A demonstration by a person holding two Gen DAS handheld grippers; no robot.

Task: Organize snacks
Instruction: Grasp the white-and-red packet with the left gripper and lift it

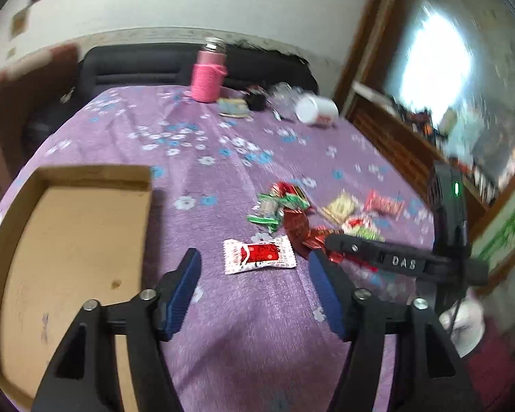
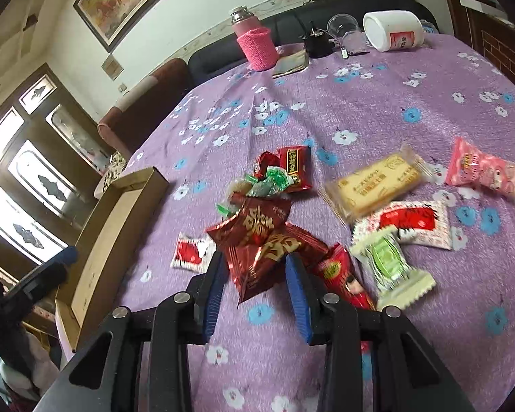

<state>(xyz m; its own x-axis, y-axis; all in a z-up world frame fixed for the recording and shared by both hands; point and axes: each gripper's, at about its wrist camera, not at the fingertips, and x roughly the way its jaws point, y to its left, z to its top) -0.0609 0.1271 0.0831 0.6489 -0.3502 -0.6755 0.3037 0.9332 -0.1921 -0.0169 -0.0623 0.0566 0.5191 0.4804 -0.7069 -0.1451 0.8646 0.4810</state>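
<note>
A pile of wrapped snacks (image 2: 274,192) lies on the purple flowered tablecloth (image 2: 360,110). My right gripper (image 2: 254,267) has its blue pads around a dark red foil packet (image 2: 257,240); the jaws are partly closed on it. My left gripper (image 1: 254,264) is open and empty, hovering just short of a white-and-red packet (image 1: 259,255). An empty cardboard tray (image 1: 75,250) sits left of the left gripper; it also shows in the right wrist view (image 2: 120,213). The right gripper's finger (image 1: 377,257) shows in the left wrist view over the pile (image 1: 326,213).
A pink bottle (image 2: 254,41), a white jar on its side (image 2: 393,31), a clear cup (image 2: 343,27) and small dark items stand at the table's far edge. A yellow biscuit pack (image 2: 377,182), pink pack (image 2: 487,171) and green-white pack (image 2: 389,264) lie right of the pile.
</note>
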